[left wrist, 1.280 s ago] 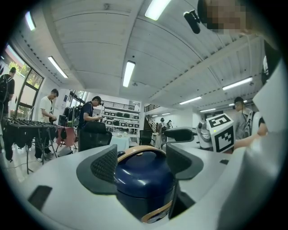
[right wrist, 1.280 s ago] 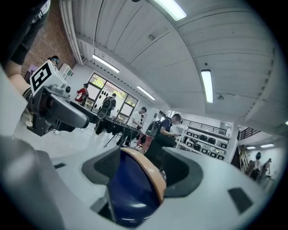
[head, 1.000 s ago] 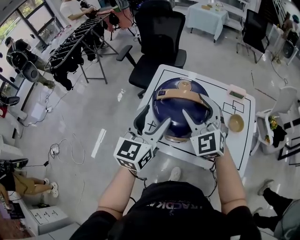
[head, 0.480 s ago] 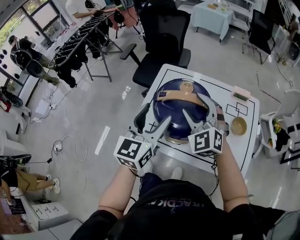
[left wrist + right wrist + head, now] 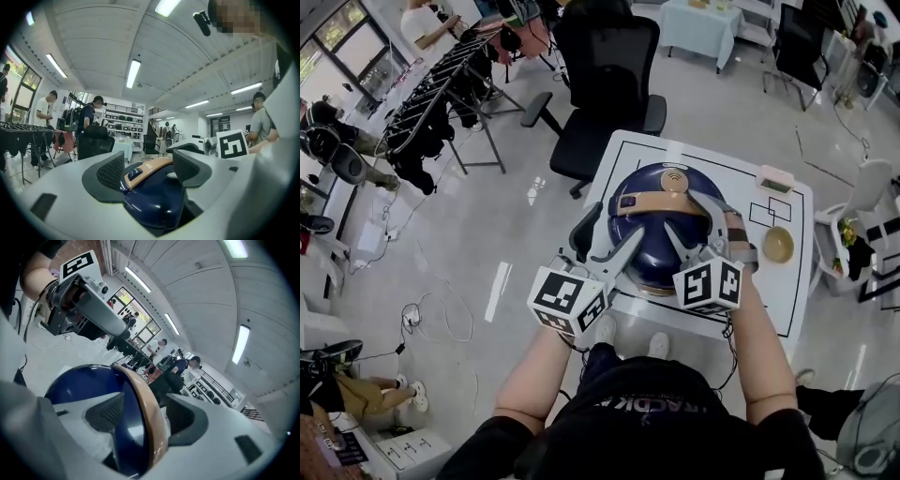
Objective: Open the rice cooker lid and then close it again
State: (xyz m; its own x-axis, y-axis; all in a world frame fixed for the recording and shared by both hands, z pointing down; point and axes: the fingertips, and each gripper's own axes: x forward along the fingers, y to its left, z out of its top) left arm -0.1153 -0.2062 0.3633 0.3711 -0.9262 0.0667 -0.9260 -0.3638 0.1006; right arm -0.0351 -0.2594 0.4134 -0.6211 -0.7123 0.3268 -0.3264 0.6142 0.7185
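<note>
A dark blue rice cooker (image 5: 661, 234) with a tan handle (image 5: 666, 195) stands on the white table (image 5: 787, 281), and its lid is down. My left gripper (image 5: 602, 242) is open at the cooker's front left side. In the left gripper view the left gripper (image 5: 149, 168) has the blue dome (image 5: 154, 197) and the handle's button (image 5: 135, 171) between its spread fingers. My right gripper (image 5: 694, 230) is open over the cooker's right front. In the right gripper view the right gripper (image 5: 145, 416) has one pad on each side of the tan handle (image 5: 152, 427).
A small tan bowl (image 5: 777, 244) and a pale box (image 5: 775, 178) sit on the table's right part. A black office chair (image 5: 605, 75) stands just behind the table. A clothes rack (image 5: 441, 94) is at far left, a white chair (image 5: 867, 197) at right.
The right gripper has slid a little forward and left over the cooker. The left gripper has hardly moved. The lid stays down.
</note>
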